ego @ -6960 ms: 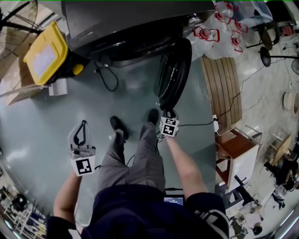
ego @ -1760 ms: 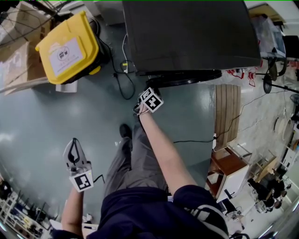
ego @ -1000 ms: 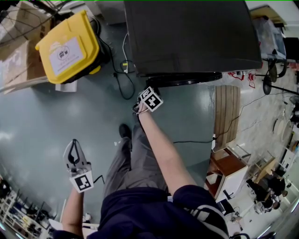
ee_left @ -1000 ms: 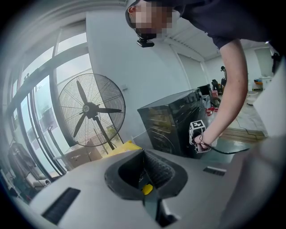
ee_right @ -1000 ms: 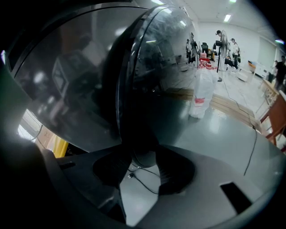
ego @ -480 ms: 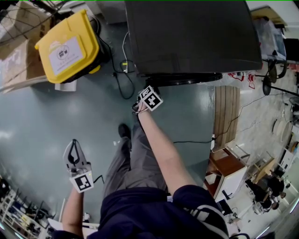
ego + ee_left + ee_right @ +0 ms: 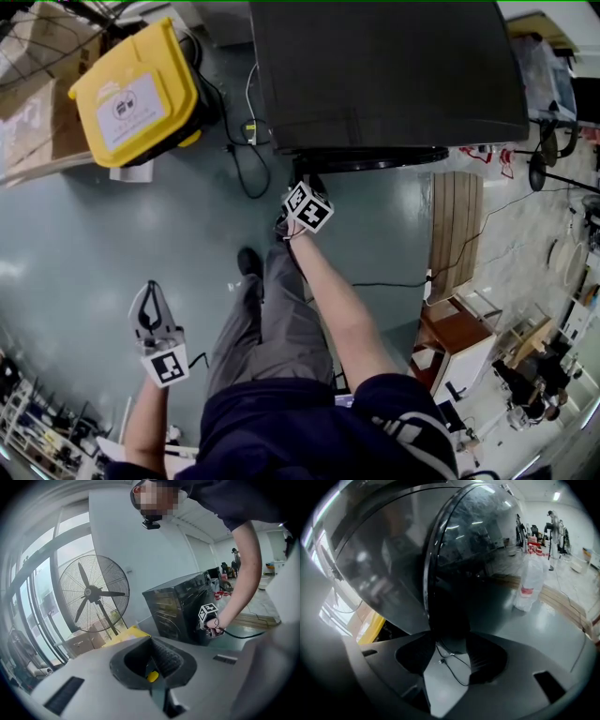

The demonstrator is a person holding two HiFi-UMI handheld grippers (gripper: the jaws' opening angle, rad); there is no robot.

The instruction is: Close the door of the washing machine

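Backing off the right gripper (image 7: 451, 656), its jaws just opening wide with nothing between them, risks the door (image 7: 375, 157), now flat against the washer (image 7: 384, 70), springing back if unlatched; left gripper (image 7: 153, 298) pinched, empty.

Washing machine (image 7: 384, 75) with a dark casing, smooth and softly matt on top, shinier on the front like painted metal. Its round door (image 7: 487, 559) is glossy dark glass or plastic that mirrors the ceiling lights. The floor (image 7: 75, 244) is smooth grey-green with a faint sheen. A yellow bin (image 7: 178, 94) of shiny hard plastic carries a white paper label (image 7: 131, 101), beside a matt brown cardboard box (image 7: 28, 131). A slatted panel (image 7: 455, 225) is bare pale wood. The person's trousers (image 7: 272, 319) are grey cloth. The left gripper (image 7: 152, 676) is matt pale-grey plastic, its fingers (image 7: 165, 660) lined with dark ribbed padding. A fan (image 7: 93, 595) has a thin metal wire grille.
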